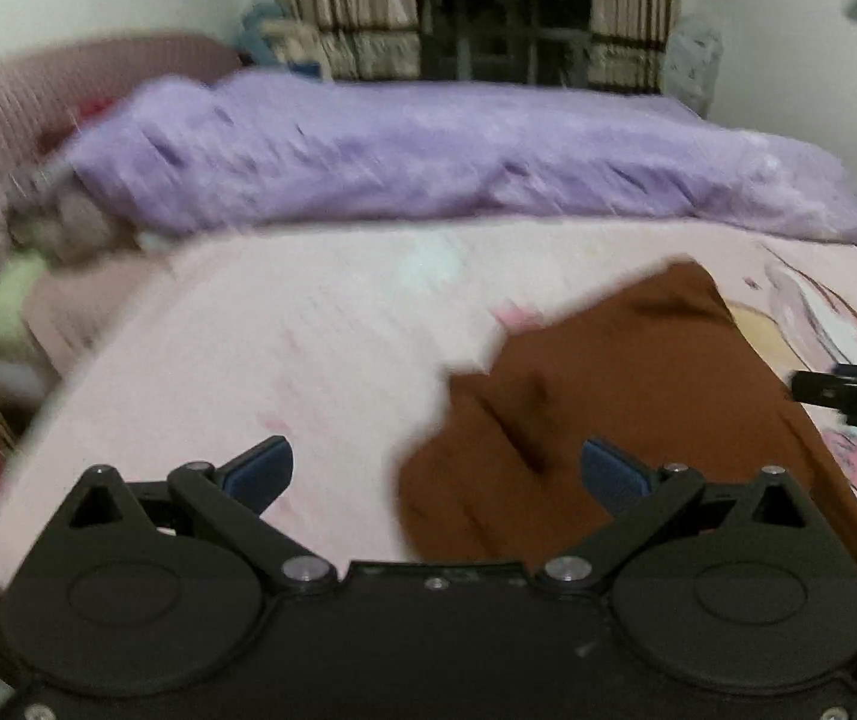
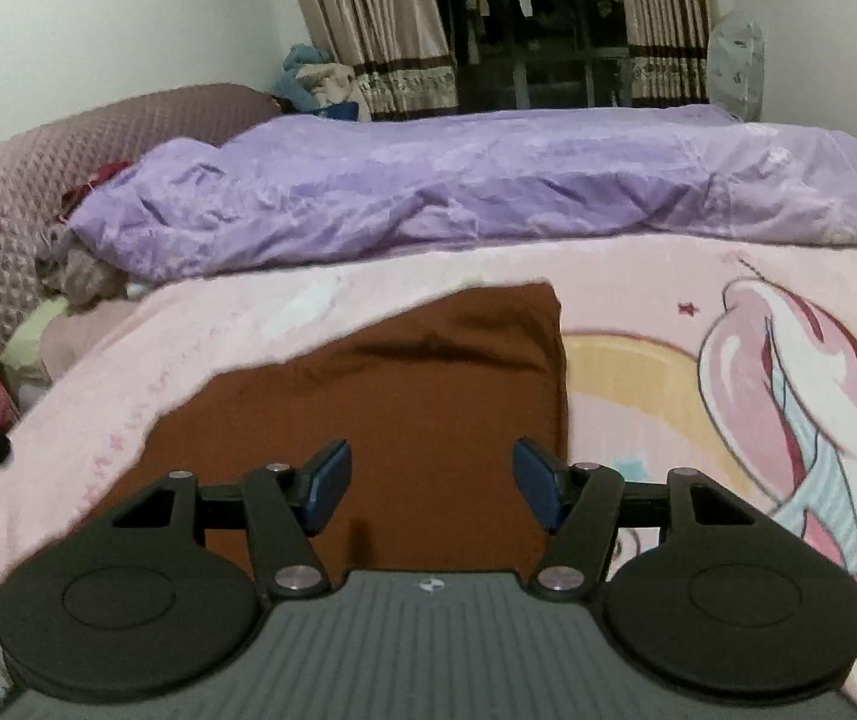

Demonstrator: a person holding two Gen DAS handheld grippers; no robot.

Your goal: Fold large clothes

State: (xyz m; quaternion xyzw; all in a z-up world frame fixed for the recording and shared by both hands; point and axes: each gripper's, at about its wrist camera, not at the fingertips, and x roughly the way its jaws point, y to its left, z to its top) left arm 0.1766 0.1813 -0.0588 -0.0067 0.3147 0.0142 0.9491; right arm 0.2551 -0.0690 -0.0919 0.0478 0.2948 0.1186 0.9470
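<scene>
A brown garment point(image 2: 404, 396) is seen folded on the pink blanket point(image 2: 638, 288) at frame centre, while the left hand-held gripper point(image 1: 437, 474) and the right hand-held gripper point(image 2: 431, 480) are held released, nothing grasped.

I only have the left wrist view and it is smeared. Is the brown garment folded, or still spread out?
Observer: In the right wrist view the brown garment lies as a compact block with a straight right edge on the pink blanket.
Operator: Is the right hand-held gripper holding it?
Observer: No. The right hand-held gripper is open, nothing between its pads.
Operator: What is printed on the blanket? I see only streaks.
Observer: A pink and white cartoon figure, right of the garment.
</scene>
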